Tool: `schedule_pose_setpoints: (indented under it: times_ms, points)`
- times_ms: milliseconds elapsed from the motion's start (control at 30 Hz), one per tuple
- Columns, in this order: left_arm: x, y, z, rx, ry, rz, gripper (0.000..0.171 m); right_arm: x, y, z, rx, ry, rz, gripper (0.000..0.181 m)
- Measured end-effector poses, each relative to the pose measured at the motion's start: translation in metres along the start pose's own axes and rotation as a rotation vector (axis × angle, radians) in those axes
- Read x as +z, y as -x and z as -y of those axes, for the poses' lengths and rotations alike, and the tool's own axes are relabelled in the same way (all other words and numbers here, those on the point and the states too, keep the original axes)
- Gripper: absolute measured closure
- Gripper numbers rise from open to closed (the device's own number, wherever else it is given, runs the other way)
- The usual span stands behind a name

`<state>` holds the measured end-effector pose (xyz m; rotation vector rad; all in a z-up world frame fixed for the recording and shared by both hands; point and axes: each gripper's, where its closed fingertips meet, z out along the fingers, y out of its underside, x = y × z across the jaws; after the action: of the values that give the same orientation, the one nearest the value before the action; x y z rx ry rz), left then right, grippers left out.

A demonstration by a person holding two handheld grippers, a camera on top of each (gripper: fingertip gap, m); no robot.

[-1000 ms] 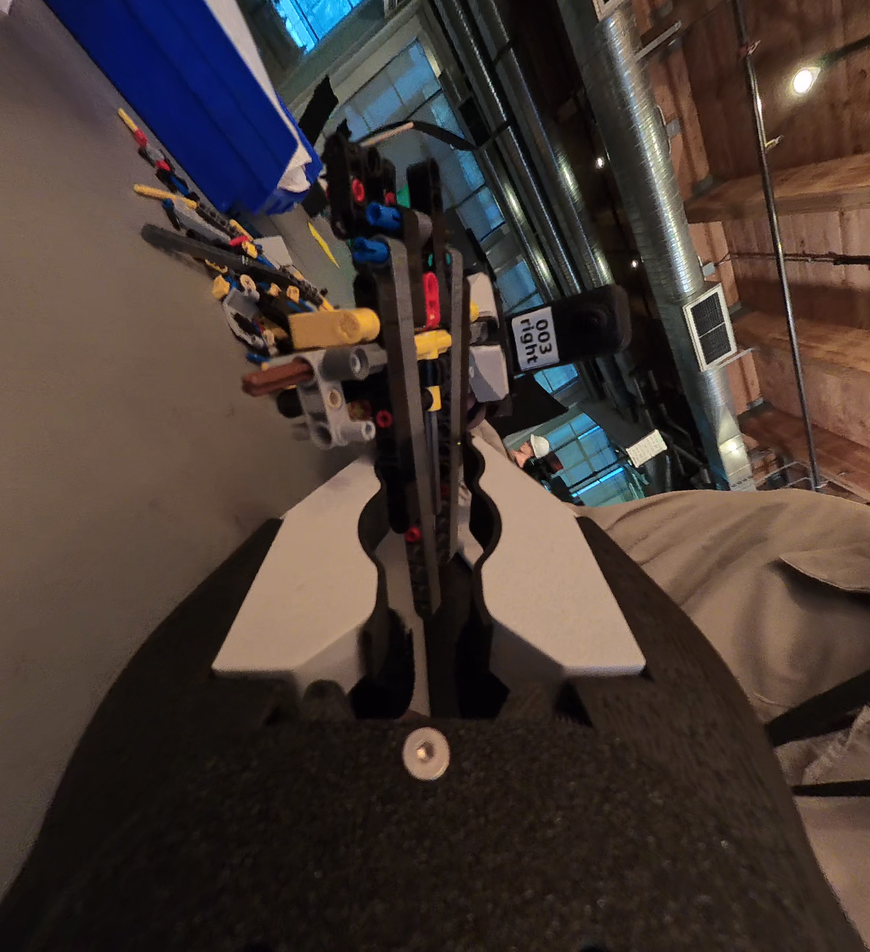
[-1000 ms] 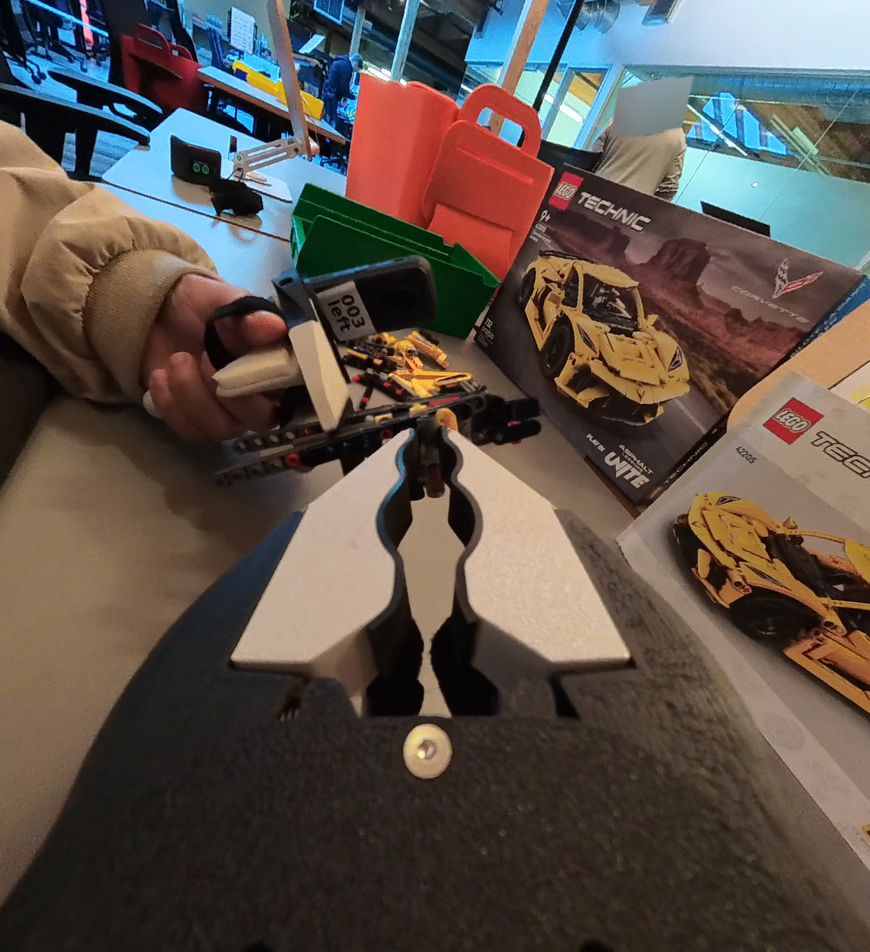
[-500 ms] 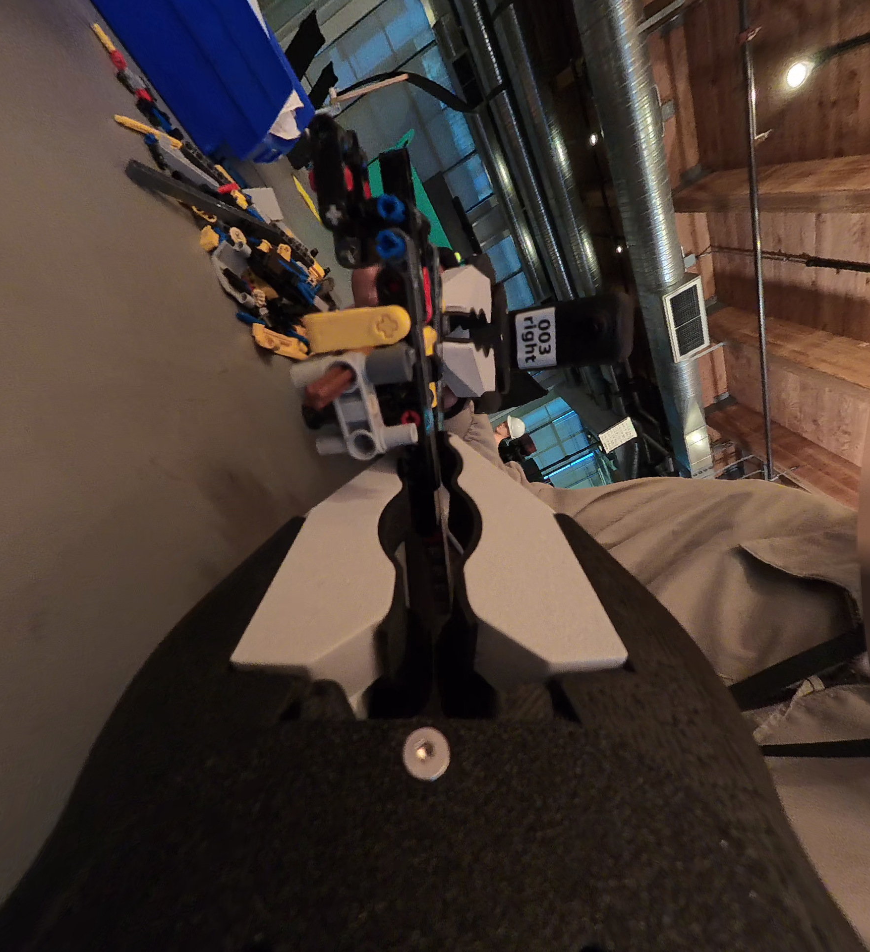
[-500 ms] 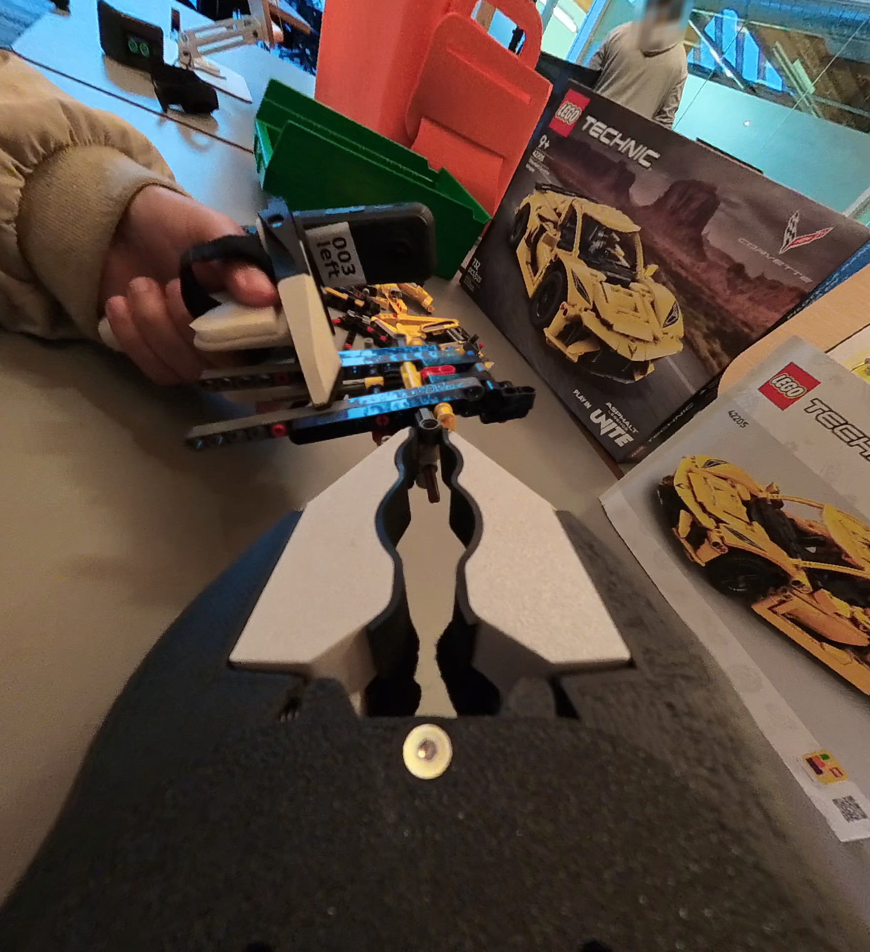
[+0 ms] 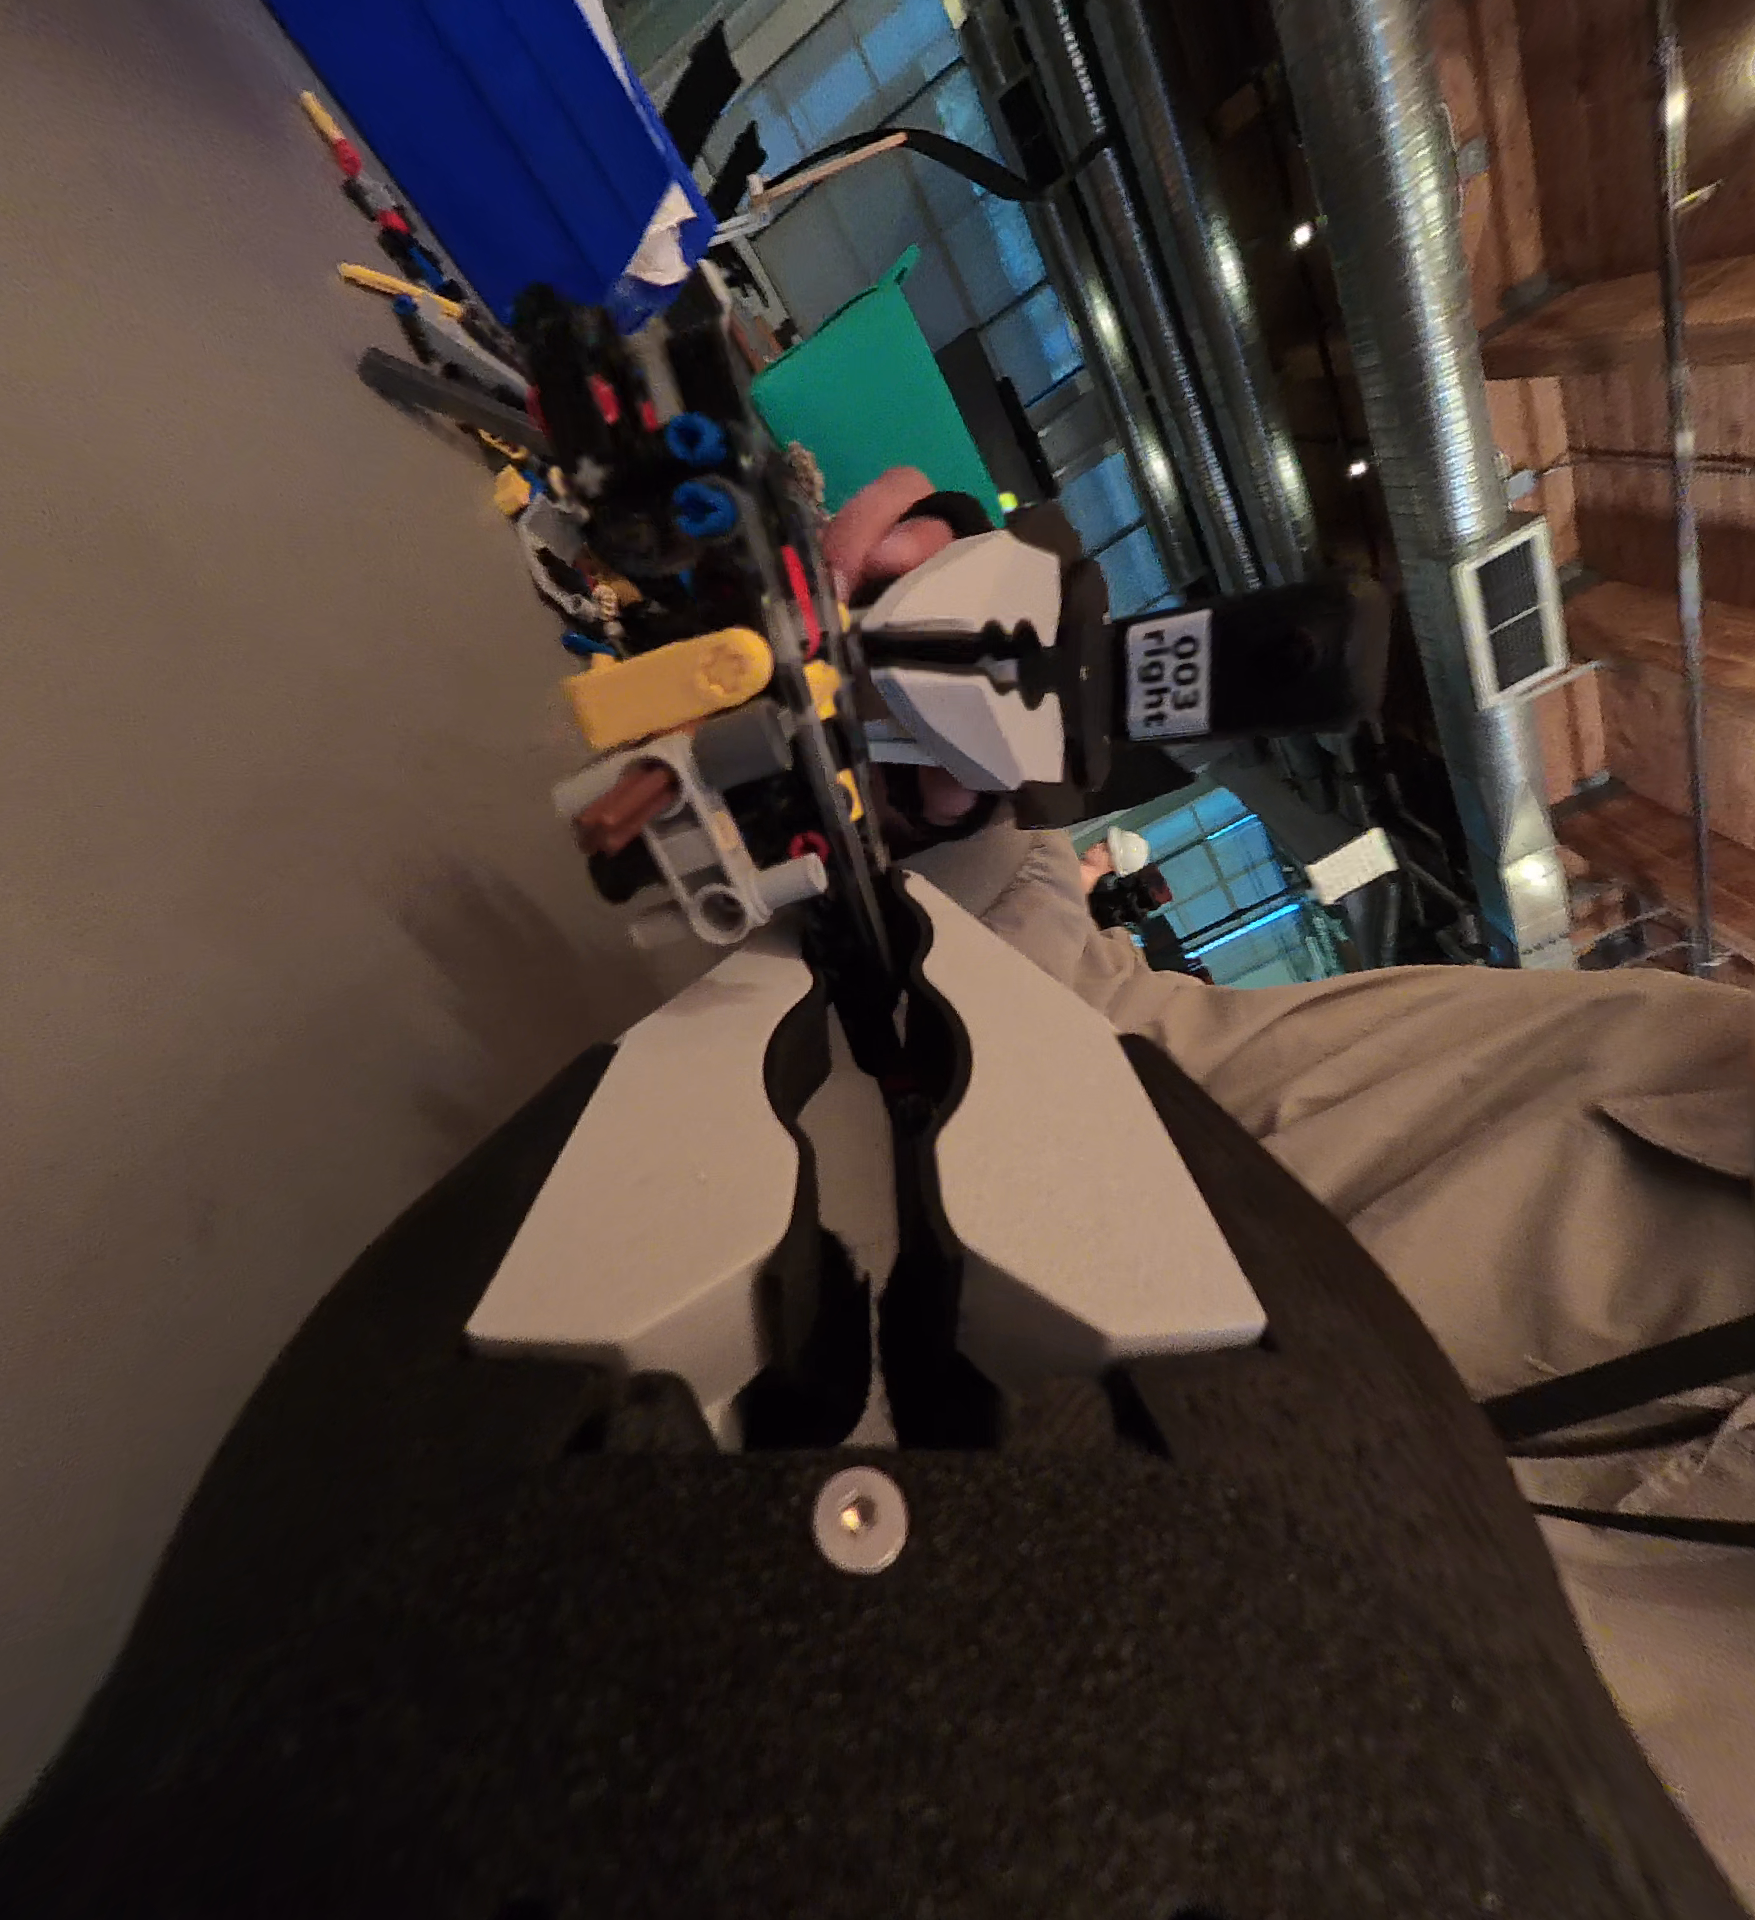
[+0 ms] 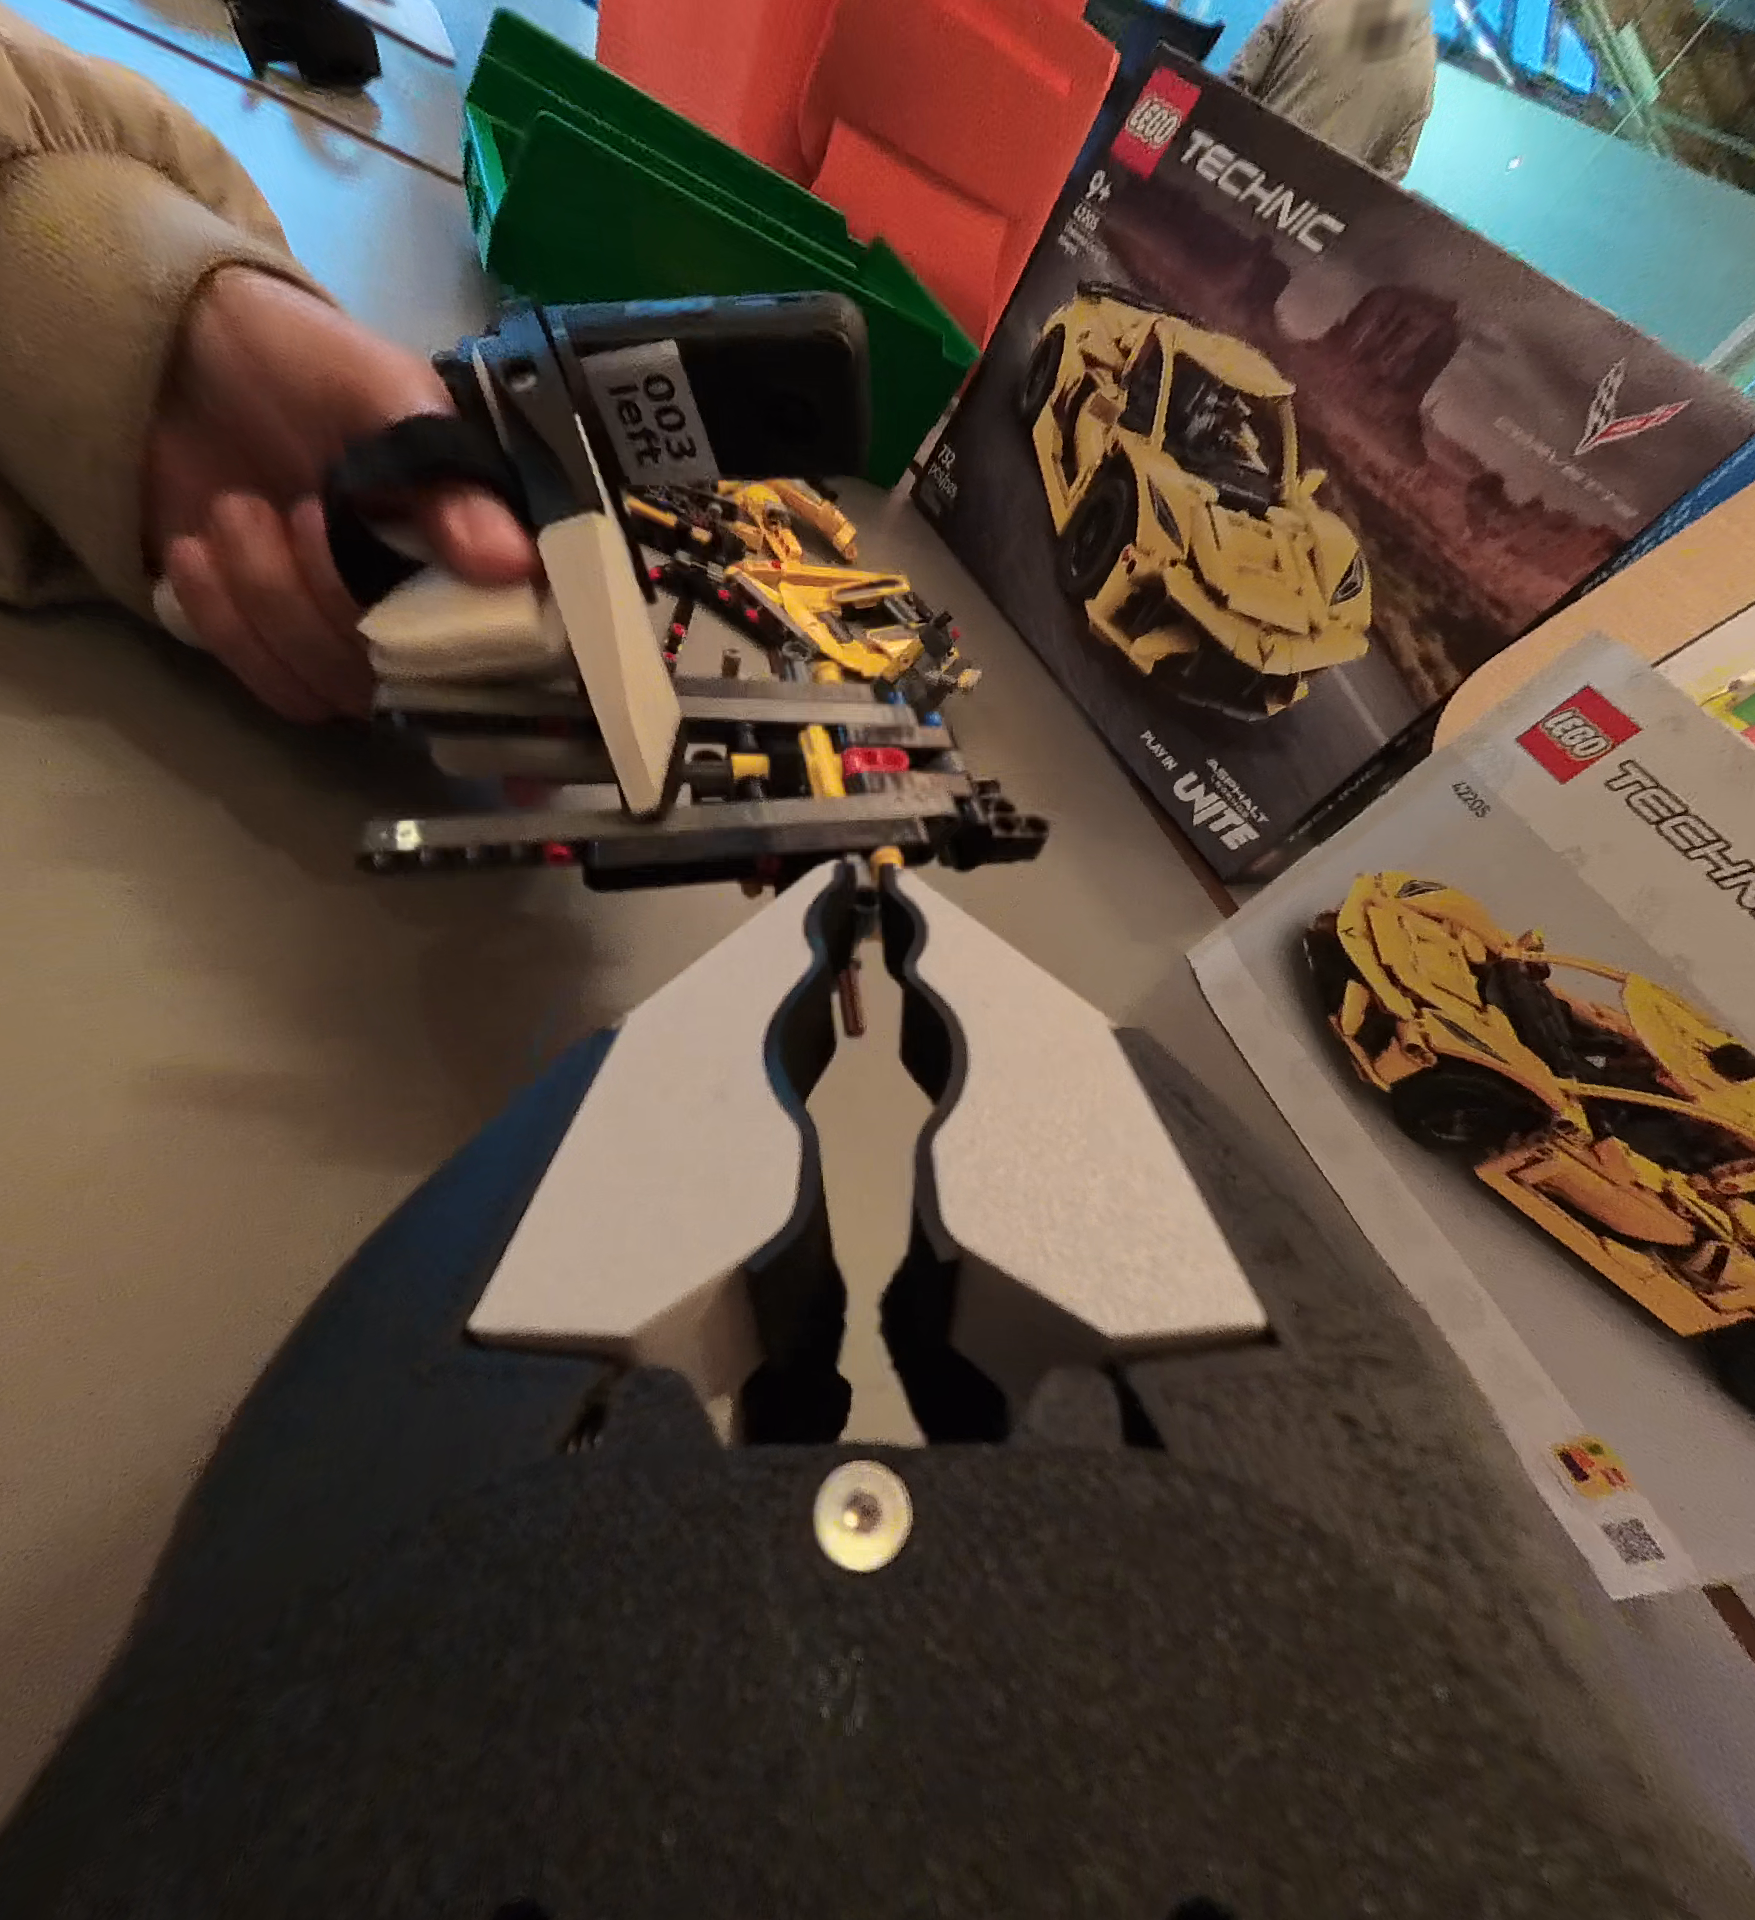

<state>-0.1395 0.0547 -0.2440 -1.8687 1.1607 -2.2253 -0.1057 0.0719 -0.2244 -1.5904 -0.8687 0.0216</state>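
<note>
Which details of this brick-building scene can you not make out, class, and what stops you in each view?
- Left wrist view: the black frame assembly shows edge-on; the left gripper hides its clamped end.
- Right wrist view: the small brown pin in the right gripper is too small to identify.
- Loose parts pile: blurred, partly behind the frame.

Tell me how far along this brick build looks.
Done: a black beam frame with yellow, red and blue pieces is joined. In hand: the left claw is shut on that frame, and the right claw pinches a small brown-tipped pin at its edge. Left: yellow and black loose parts lie behind it.
</note>
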Motion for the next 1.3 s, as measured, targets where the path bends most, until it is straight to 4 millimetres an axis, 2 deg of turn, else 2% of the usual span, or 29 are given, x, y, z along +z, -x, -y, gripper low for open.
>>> schedule_pose_setpoints:
  times_ms: [100,167,400,467,633,733,833,933,1000,1200,1300]
  points:
    - [0.000,-0.001,0.002,-0.013,-0.010,-0.011,0.166,-0.008,-0.001,0.014,0.073,-0.092,0.017,0.171]
    - [-0.002,-0.001,0.004,-0.016,-0.021,-0.014,0.166,-0.009,-0.004,0.004,0.074,-0.040,0.009,0.166]
    - [0.003,-0.007,-0.004,0.004,0.024,-0.044,0.166,-0.001,0.004,-0.001,0.098,-0.017,0.056,0.167]
    - [0.003,-0.006,-0.004,0.002,0.023,-0.042,0.166,-0.002,0.005,-0.002,0.097,-0.013,0.068,0.174]
    - [0.003,-0.006,-0.001,0.040,0.004,-0.021,0.166,-0.001,0.004,-0.004,0.132,0.013,0.094,0.175]
    - [0.004,-0.014,0.009,0.121,-0.054,-0.015,0.168,-0.008,-0.002,0.008,0.183,-0.043,0.141,0.175]
    - [-0.008,-0.011,0.030,0.103,-0.161,0.007,0.169,-0.011,-0.004,0.005,0.197,-0.028,0.134,0.175]
    - [-0.008,-0.010,0.024,0.186,-0.136,0.058,0.169,-0.010,0.002,0.001,0.191,-0.005,0.147,0.175]
    - [-0.008,-0.011,0.027,0.172,-0.146,0.050,0.169,-0.010,-0.001,0.005,0.220,-0.028,0.142,0.175]
    - [-0.001,-0.001,0.016,0.195,-0.069,0.094,0.166,-0.005,-0.003,-0.006,0.116,0.050,0.050,0.176]
    - [-0.001,-0.002,0.016,0.229,-0.059,0.107,0.156,-0.005,-0.010,-0.002,0.141,0.029,0.024,0.176]
